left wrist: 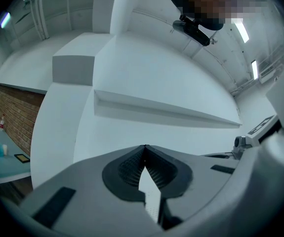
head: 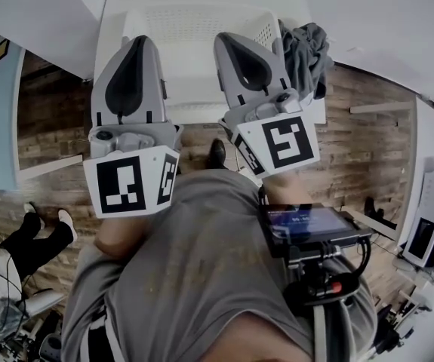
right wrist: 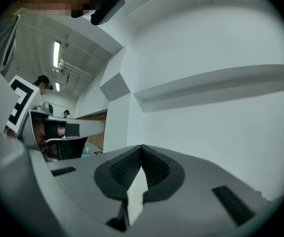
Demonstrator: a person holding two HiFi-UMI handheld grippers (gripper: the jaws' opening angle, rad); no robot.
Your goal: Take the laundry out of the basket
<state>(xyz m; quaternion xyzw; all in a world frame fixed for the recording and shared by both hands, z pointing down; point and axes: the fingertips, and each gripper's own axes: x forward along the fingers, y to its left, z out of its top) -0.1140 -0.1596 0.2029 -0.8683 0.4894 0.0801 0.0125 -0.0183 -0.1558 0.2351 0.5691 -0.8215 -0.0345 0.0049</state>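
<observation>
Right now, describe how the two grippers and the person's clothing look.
The left gripper and right gripper are pale grey tapered shells with dark ribbed pads. Each carries a white cube bearing black square markers. The person wears a grey shirt.

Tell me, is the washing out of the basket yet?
Nearly, it seems. The white basket looks bare inside where it shows. Grey clothes hang at its right rim, so those are left. Nothing is in hand: the left gripper and right gripper are both shut and empty, held over the basket.
</observation>
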